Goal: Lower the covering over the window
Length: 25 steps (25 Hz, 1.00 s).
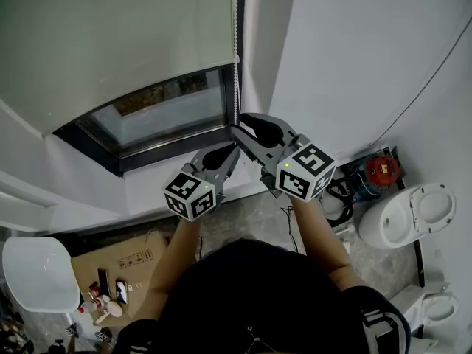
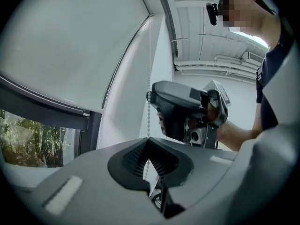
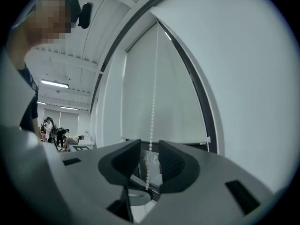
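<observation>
The pale roller blind (image 1: pixel 110 35) is covering the upper part of the window, with its lower edge (image 2: pixel 47 99) hanging just above an uncovered strip of dark-framed glass (image 1: pixel 162 113). The white bead chain (image 1: pixel 236 50) is running down the blind's right edge, just beside the frame. The left gripper (image 2: pixel 149 144) is clamping its jaws shut on the chain. The right gripper (image 3: pixel 150 161), above it on the chain, is holding its jaws apart, with the chain hanging in the gap between them. Right of the chain, a plain white wall (image 1: pixel 354 50) is leaving free room. Only the head view is showing the white toilet (image 1: pixel 409 212) and the brown cardboard box (image 1: pixel 118 260) on the floor below. Only the left gripper view is showing green foliage (image 2: pixel 28 144) beyond the glass.
</observation>
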Motion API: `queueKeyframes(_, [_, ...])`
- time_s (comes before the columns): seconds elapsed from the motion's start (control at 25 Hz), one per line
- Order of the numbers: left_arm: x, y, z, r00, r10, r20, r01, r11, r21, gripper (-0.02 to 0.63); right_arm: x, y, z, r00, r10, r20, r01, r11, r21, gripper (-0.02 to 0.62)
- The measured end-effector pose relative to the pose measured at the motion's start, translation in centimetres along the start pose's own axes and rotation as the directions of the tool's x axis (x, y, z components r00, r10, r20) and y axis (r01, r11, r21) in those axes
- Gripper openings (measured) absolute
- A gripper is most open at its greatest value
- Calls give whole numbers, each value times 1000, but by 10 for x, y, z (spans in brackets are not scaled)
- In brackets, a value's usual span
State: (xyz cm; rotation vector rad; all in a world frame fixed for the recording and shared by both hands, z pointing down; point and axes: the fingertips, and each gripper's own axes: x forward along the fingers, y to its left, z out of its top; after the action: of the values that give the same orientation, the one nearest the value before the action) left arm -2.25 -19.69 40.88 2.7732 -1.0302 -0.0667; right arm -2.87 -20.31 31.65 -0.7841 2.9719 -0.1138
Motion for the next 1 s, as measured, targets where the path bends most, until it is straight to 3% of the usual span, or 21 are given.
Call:
queueKeyframes(0.24, [0, 2, 0, 1000, 5, 0, -5, 1000, 2, 11, 15, 0, 17, 1000, -11, -4, 11, 999, -45, 80])
queueKeyframes(0.32, [-2, 0, 1, 1000, 8, 8, -8, 1000, 1, 11, 15, 2, 19, 1000, -29, -12, 28, 997, -68, 23])
queueKeyframes(0.44, [-2, 0, -3, 1000, 12, -10, -12, 1000, 6, 11, 15, 5, 15, 998, -43, -46, 39, 996, -85, 14])
queueKeyframes(0.56, [-1, 3, -23, 998, 25, -56, -26, 1000, -5, 11, 17, 4, -5, 993, -60, -104, 48, 993, -110, 14])
queueKeyframes(1.0, [-6, 15, -96, 979, 53, -199, -68, 995, -72, 11, 19, 1, -79, 969, -71, -236, 59, 997, -58, 13])
